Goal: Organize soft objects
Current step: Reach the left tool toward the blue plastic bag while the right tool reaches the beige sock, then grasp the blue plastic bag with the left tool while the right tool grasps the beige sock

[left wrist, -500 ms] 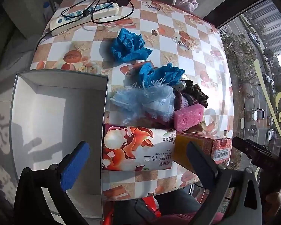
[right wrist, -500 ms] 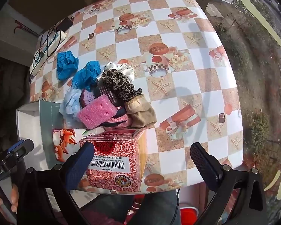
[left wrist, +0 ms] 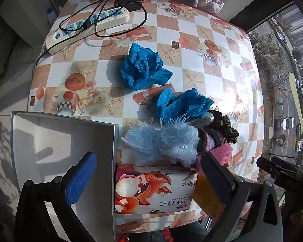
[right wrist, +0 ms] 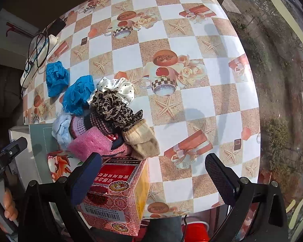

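Observation:
A heap of soft things lies on the checkered table (left wrist: 192, 30): two crumpled blue cloths (left wrist: 143, 68) (left wrist: 181, 102), a fluffy light-blue piece (left wrist: 163, 141), a pink sponge (right wrist: 91, 145), a leopard scrunchie (right wrist: 115, 109), a white dotted scrunchie (right wrist: 115, 86), a knitted purple piece (right wrist: 80, 125) and a beige sock (right wrist: 143, 141). An open white box (left wrist: 60, 141) stands to their left. My left gripper (left wrist: 149, 173) hangs open above the box edge and a tissue pack (left wrist: 151, 189). My right gripper (right wrist: 151, 171) is open above a red carton (right wrist: 115, 197), holding nothing.
A white power strip (left wrist: 86, 28) with black cables lies at the table's far left corner. The table's right half (right wrist: 202, 100) bears only its printed pattern. A hand (right wrist: 8, 203) holds the left gripper at the right wrist view's left edge. A window with a street lies beyond the right edge.
Both grippers have come closer to the table; the heap, the tissue pack and the red carton look larger and sit lower in frame. Both stay open.

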Demonstrator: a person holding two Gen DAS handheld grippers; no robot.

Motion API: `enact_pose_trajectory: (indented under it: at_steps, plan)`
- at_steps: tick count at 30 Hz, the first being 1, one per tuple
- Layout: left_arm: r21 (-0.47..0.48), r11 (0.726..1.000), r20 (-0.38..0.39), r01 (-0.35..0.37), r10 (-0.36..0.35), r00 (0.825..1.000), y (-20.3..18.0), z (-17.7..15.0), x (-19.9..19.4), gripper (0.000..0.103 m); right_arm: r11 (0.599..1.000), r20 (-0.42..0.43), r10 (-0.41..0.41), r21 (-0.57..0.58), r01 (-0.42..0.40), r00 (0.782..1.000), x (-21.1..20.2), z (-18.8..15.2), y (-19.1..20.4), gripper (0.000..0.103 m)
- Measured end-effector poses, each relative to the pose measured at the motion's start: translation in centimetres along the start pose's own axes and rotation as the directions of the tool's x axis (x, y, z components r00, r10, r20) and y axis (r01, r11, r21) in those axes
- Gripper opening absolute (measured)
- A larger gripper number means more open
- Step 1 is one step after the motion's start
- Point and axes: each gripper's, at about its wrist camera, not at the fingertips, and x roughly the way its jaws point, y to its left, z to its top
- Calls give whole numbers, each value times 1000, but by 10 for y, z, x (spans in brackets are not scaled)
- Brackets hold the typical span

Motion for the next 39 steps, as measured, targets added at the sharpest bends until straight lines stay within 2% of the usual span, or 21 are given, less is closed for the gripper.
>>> enact_pose_trajectory:
  at_steps: [2,5,10,15,20,23,29,32,39]
  plan:
    - [-8,1000,-5,-12,12,1000,2,10,3,103,1000,-35,3,-10,-3,999,11,8,-6,103]
    - [-16,998,-7,-68,68,998,2,22,7,103,1000,-68,3,-24,-4,998,29,16,-12,103]
    - [-25,1000,-40,-15,14,999,-4,31,22,103,996,-179,81,-17,-86,980,70,21,-19,103]
    - [-21,1000,-86,-23,21,996,-11,28,31,103,994,-253,93,-27,-103,963,103,20,-21,103]
    - [-17,999,-82,-39,37,996,-12,28,33,103,991,-303,127,-10,-136,945,116,16,-29,103]
    - [-15,999,-74,-46,45,996,-14,32,34,103,989,-307,136,-20,-149,942,119,11,-30,103]
    - [12,998,-15,-62,63,998,-21,54,41,103,997,-269,51,-45,-66,962,142,5,-34,103]
    - [28,997,0,-78,78,997,-23,71,51,103,999,-238,6,-37,-15,971,143,10,-46,103]
    - [23,995,-2,-94,94,996,-20,106,85,103,999,-178,-28,29,33,984,144,8,-90,103]
